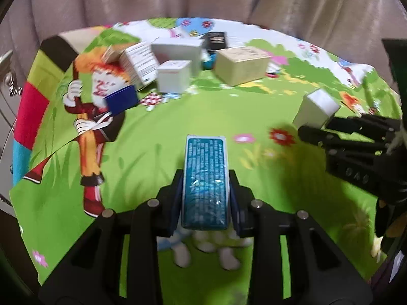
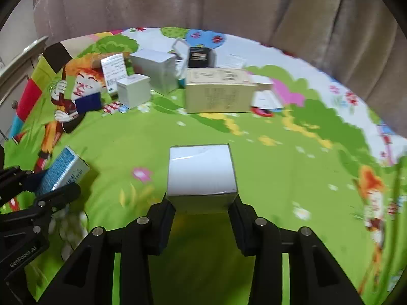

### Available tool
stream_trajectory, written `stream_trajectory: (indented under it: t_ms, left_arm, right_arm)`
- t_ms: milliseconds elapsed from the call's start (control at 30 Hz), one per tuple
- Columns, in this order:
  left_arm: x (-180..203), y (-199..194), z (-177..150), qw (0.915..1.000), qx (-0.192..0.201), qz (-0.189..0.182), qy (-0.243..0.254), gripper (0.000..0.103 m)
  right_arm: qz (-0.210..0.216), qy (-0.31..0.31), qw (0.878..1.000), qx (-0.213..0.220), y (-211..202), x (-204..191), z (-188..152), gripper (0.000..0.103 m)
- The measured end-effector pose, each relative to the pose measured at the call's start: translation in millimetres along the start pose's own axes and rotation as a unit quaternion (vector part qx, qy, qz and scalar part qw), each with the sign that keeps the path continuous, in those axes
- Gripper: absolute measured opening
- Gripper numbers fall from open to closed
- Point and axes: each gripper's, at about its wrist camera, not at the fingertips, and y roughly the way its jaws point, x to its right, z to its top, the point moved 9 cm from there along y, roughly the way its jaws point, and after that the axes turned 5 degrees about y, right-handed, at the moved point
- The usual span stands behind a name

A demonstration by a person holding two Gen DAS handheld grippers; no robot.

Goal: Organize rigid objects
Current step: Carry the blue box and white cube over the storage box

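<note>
My left gripper (image 1: pixel 205 190) is shut on a teal box (image 1: pixel 205 180) with small print, held above the green cartoon cloth; it also shows in the right wrist view (image 2: pixel 61 170) at the far left. My right gripper (image 2: pixel 202 203) is shut on a white box (image 2: pixel 201 171), which also shows in the left wrist view (image 1: pixel 316 109) at the right. A cluster of boxes stands at the back: a tan carton (image 2: pixel 218 90), a large white box (image 2: pixel 155 70), a small white cube (image 2: pixel 133 90), a blue box (image 2: pixel 89 103) and a black box (image 2: pixel 199 56).
The cloth (image 2: pixel 254 152) covers a surface with a curved far edge. A grey-brown curtain (image 2: pixel 229 5) hangs behind it. A printed white box (image 1: pixel 138 63) leans in the cluster on the left. Furniture with metal handles (image 1: pixel 10 84) stands at the far left.
</note>
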Motion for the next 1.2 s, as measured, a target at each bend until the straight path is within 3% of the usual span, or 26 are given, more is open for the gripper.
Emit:
stream_trajectory:
  t_ms: [167,267,667,867,1067,1200]
  left_arm:
    - [26,-5,-9,0.9998,-0.01,-0.009,0.014,0.037]
    - [44,-15,-10,0.9995,-0.004,-0.013,0.028,0.037]
    - [147,-50,-6,0.9916,0.014,-0.056,0.116,0.037]
    - [228,-74,-22,0.9778,0.013,-0.098,0.185,0.037]
    - [301,-94,-49,0.9583,0.005,-0.145,0.246,0.037]
    - [342,-109,-67,0.9439,-0.002,-0.173,0.281,0.037]
  right_arm:
    - [-0.036,0.025,0.999,0.012,-41,40,-18,0.042]
    - [-0.119,-0.013,0.993,0.014,-58,57,-27,0.042]
    - [-0.132,0.06,0.989,0.032,-137,125,-90,0.042]
    - [-0.129,0.111,0.985,0.019,-172,161,-151,0.042]
    - [-0.144,0.173,0.974,0.005,-216,201,-227,0.042]
    - [-0.147,0.208,0.967,0.007,-242,220,-261,0.042]
